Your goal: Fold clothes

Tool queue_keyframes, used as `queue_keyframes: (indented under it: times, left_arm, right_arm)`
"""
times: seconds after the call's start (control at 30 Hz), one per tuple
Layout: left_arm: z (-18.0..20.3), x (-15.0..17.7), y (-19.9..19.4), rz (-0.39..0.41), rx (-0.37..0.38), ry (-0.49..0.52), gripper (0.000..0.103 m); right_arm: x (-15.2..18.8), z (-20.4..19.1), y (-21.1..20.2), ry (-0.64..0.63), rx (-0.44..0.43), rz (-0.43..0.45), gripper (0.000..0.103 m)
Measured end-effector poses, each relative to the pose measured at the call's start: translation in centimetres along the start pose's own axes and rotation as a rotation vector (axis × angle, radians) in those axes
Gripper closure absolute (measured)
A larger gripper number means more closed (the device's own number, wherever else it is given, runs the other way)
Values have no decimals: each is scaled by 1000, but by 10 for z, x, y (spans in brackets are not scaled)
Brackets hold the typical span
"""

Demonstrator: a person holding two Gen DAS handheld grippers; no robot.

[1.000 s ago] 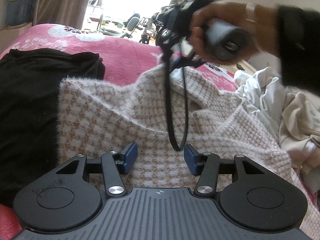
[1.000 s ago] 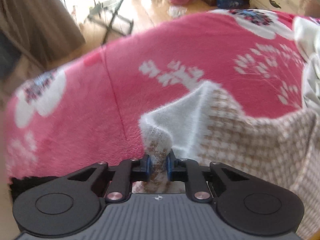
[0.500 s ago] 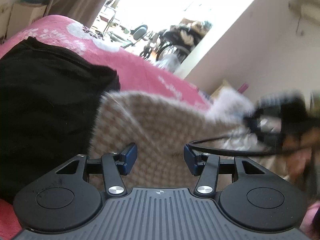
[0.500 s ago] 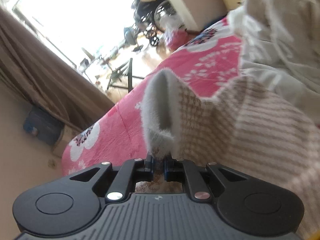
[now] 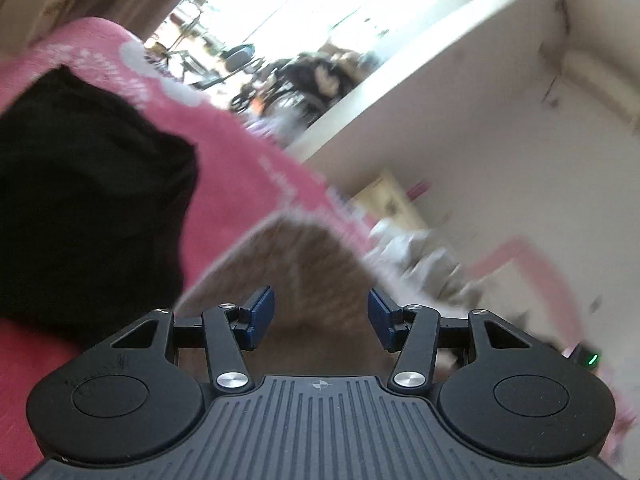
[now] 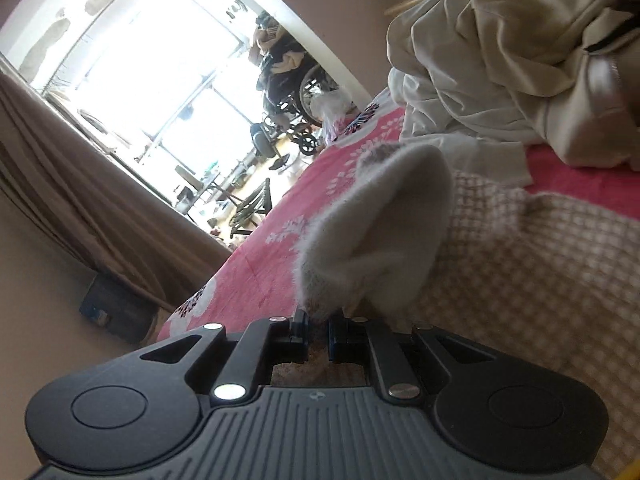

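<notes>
Since a second ago the right gripper has carried its pinched corner of the sweater across the bed, and its view has rolled from the pink blanket to a tilted look at the window. The left view has rolled as well and is now blurred; the person's hand and the cable that crossed it are gone from it, and the sweater fills less of it.

The right fingers are nearly together, clamped on a fuzzy white fold of the sweater that stands up just beyond them. The rest of the checked sweater lies to the right on the bed, with a heap of cream clothes farther back.

The left gripper has its fingers about half apart, nothing between them, above the sweater; whether they touch it I cannot tell. A black garment lies to the left on the bed.
</notes>
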State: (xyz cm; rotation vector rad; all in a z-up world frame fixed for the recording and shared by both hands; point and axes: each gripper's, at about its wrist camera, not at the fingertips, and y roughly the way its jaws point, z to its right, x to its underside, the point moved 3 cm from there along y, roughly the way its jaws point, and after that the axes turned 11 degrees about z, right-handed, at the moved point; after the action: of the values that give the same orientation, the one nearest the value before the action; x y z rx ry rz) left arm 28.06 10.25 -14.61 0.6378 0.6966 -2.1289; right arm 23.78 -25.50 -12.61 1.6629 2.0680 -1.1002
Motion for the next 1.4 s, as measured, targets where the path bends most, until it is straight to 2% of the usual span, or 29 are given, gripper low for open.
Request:
queue_keyframes:
  times: [0.07,0.13,0.2,0.27,0.33,0.4,0.57,0.67,0.7,0.77,0.83,0.9,0.93,1.0,1.07,1.13,1.2,1.3,1.4]
  left_arm:
    - [2,13,-19,-32,-46,3,51]
    - [4,30,-28,-98,-26,-54,51]
    - [18,44,-25,-135,-34,-63,51]
    - [37,54,-11,-155,5,-56,50]
    - [52,62,12,-176,54,-67,44]
    - [62,68,40,-191,69,-68,43]
    - [58,85,106,-289,10,-56,43]
    - [50,95,124,-287,24,-109,43]
    - [47,100,127,-286,27,-130,44]
    - [44,108,129,-269,16,-149,55]
    - [42,113,133,-284,25,-176,74]
    - [41,115,133,-278,14,-175,81]
    - [41,115,133,-275,9,-174,84]
    - [38,116,131,-279,3,-179,85]
    - [35,114,129,-274,-3,-187,86]
    - [30,110,126,-266,-1,-191,86]
    - [26,107,123,-256,1,-193,86]
    - [21,103,118,-247,2,-190,86]
    - [17,101,112,-239,8,-176,86]
  right_arm:
    - [4,6,-12,13,-15,5,94]
    - [11,14,-24,29,-24,13,94]
    - [19,20,-37,38,-33,25,94]
    - [27,25,-48,50,-43,35,94]
    - [34,32,-54,60,-43,46,94]
    - [40,40,-55,74,-37,55,94]
    - [46,53,-48,87,-44,65,94]
    - [51,54,-38,45,-57,60,94]
    - [54,54,-35,23,-64,59,93]
    - [58,54,-30,-20,-77,56,93]
    - [62,55,-25,-66,-84,46,93]
    - [62,56,-21,-127,-108,-5,90]
    - [59,55,-21,-182,-114,-38,88]
    - [51,55,-22,-287,-129,-107,77]
    - [30,57,-34,-348,-159,-154,74]
    - [-4,58,-40,-373,-164,-119,71]
    - [-39,60,-41,-390,-155,-63,53]
    - [-78,63,-7,-395,-118,-31,44]
    - [-84,67,41,-341,-153,-158,42]
